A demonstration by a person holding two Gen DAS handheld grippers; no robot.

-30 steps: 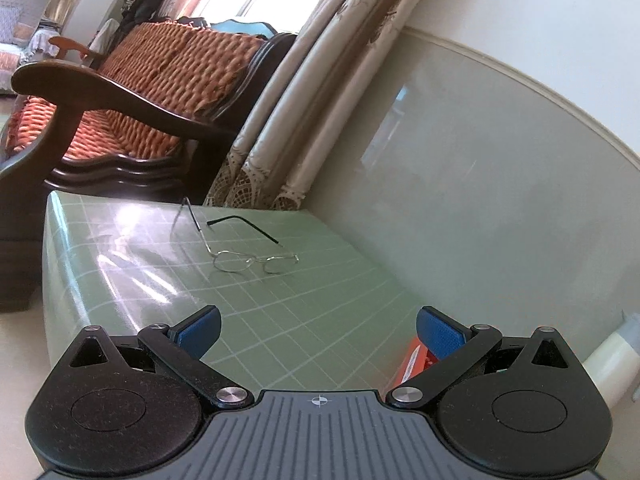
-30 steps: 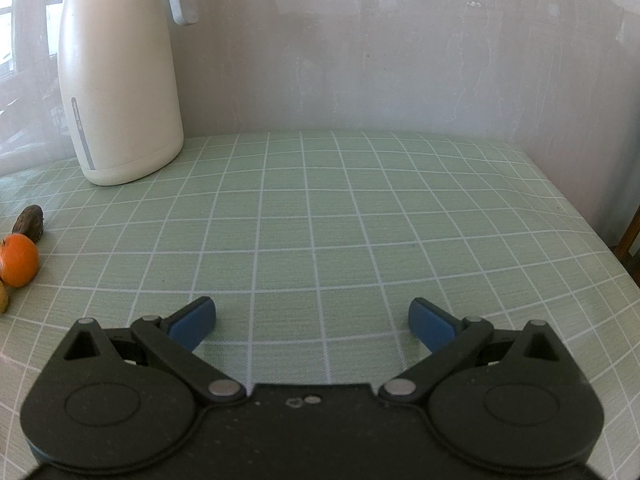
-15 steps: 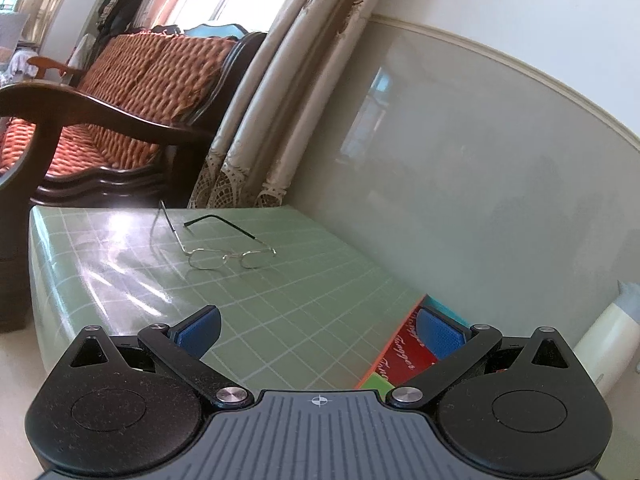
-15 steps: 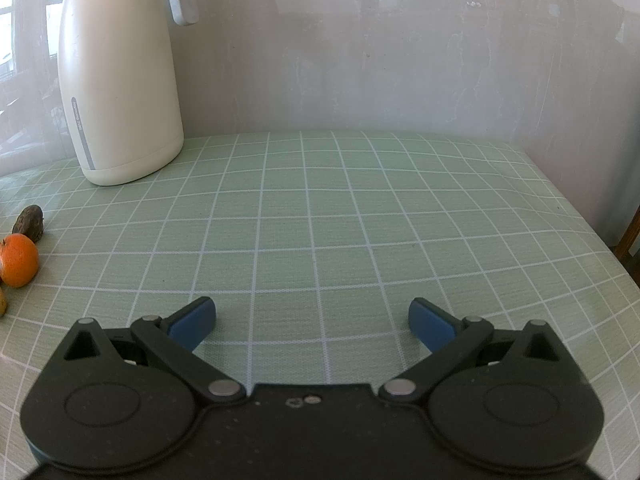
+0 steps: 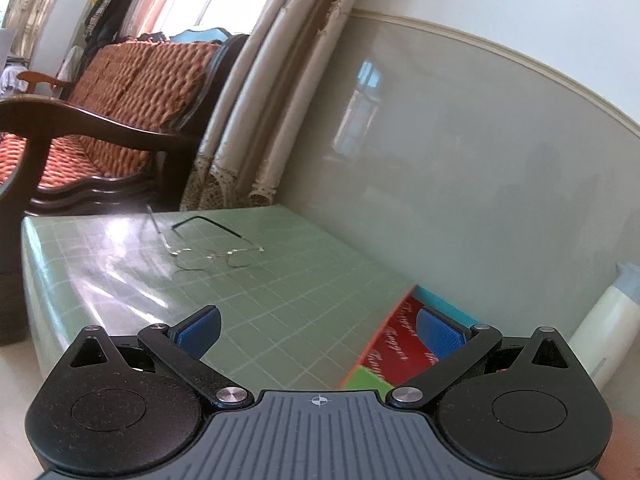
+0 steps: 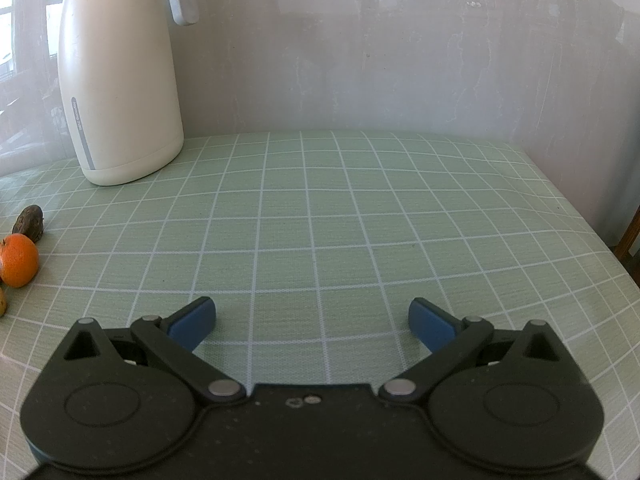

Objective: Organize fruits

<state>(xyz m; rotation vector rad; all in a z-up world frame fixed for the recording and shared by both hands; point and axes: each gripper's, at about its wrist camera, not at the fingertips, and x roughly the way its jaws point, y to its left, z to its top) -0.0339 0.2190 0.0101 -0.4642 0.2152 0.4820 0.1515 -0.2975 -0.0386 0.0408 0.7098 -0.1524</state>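
Note:
In the right wrist view an orange tangerine lies at the far left edge of the green checked tablecloth, with a small dark brown fruit just behind it and a sliver of a yellowish fruit below it. My right gripper hovers open over bare cloth, well to the right of the fruits, holding nothing. In the left wrist view my left gripper is open and empty above the table, with a red and green box under its right finger.
A tall white thermos jug stands at the back left against the wall; its side shows in the left wrist view as the jug. Wire-rimmed glasses lie near the table's far end. A wooden sofa and curtains are beyond.
The left gripper has swung to the right, bringing more of the red and green box and the jug into view. The right gripper has barely moved.

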